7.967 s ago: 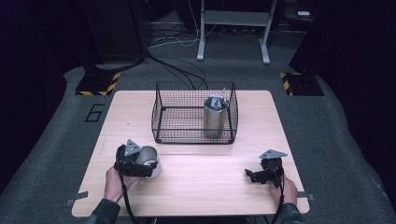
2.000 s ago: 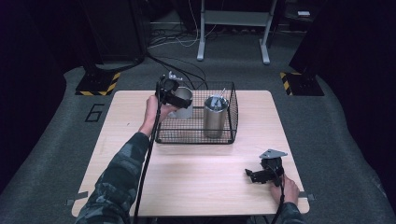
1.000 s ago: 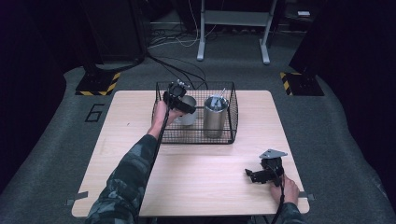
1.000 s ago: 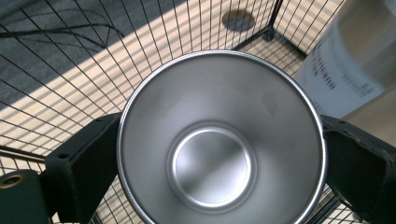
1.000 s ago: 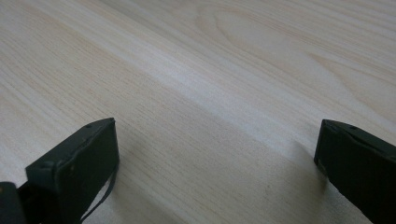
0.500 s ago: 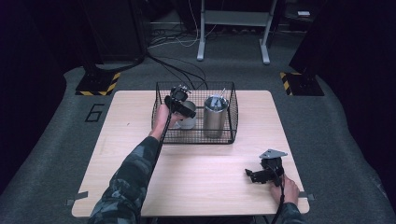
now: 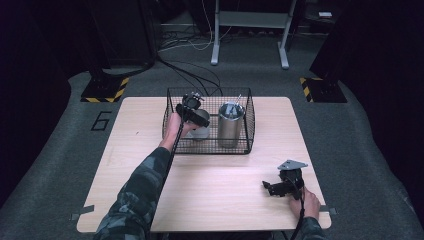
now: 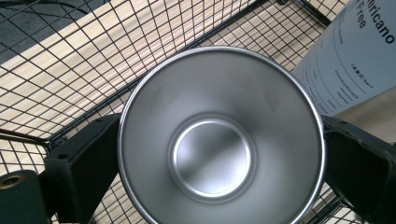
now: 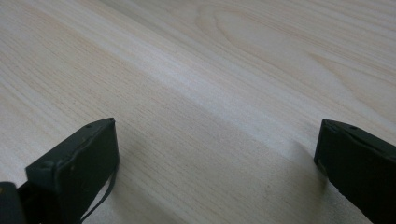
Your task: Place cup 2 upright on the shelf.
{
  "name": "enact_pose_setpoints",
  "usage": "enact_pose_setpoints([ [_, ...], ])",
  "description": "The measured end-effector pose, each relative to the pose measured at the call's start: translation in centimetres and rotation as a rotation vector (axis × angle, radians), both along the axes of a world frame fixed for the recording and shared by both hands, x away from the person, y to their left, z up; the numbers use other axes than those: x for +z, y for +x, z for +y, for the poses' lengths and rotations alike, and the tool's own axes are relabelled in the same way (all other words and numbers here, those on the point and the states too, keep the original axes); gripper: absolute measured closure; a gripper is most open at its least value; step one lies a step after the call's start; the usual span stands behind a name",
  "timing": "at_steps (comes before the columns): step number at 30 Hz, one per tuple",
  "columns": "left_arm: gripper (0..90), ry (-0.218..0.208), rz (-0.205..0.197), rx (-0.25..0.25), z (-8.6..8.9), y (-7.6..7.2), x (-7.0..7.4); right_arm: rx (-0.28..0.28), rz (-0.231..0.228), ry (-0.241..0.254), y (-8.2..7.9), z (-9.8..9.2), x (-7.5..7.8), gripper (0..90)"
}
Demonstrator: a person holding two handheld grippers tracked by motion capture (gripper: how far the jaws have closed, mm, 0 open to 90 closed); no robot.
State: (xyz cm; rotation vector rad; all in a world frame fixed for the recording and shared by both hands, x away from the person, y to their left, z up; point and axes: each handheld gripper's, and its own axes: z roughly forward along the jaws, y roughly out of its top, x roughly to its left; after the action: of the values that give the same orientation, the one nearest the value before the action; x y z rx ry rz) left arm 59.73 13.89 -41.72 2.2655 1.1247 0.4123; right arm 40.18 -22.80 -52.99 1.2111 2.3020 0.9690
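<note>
the left gripper (image 7: 192, 114) sits left of centre in the high view, reached over the near wall of the wire basket (image 7: 247, 120), and its jaws pinch a steel cup (image 7: 201, 131) from both sides. in the left gripper view the cup (image 8: 219, 140) takes the middle of the frame, its open mouth toward the camera, with one black jaw touching the rim at the lower left and the other at the right edge. basket mesh (image 8: 70, 56) and pale table wood show behind it across the upper left. whether the cup's base touches the basket floor cannot be told.

just right of the cup, inside the same basket, a taller steel tumbler (image 7: 230, 124) stands upright; in the left gripper view its printed side (image 8: 355, 60) fills the upper right corner, close beside the cup's rim.

further right, in the lower right of the high view, the right gripper (image 7: 272, 188) rests on the wooden table (image 7: 210, 200), well apart from the basket. in the right gripper view its jaws are spread wide with bare wood (image 9: 210, 93) between them.
</note>
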Motion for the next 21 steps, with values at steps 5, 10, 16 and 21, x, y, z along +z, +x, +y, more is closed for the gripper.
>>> enact_pose_setpoints([
  [5,0.7,-0.026,-0.030,0.004,0.5,-0.3,1.0,0.007,0.001,-0.003,0.0,0.0,0.0,0.0],
  [10,0.2,-0.056,-0.050,0.002,1.0,-0.8,2.1,0.007,0.001,-0.003,0.0,0.0,0.0,0.0],
  [16,0.3,-0.090,-0.086,-0.006,1.4,-2.3,3.7,0.007,0.001,-0.003,0.0,0.0,0.0,0.0],
  [21,0.5,-0.103,-0.107,-0.018,1.9,-3.9,4.7,0.007,0.001,-0.003,0.0,0.0,0.0,0.0],
])
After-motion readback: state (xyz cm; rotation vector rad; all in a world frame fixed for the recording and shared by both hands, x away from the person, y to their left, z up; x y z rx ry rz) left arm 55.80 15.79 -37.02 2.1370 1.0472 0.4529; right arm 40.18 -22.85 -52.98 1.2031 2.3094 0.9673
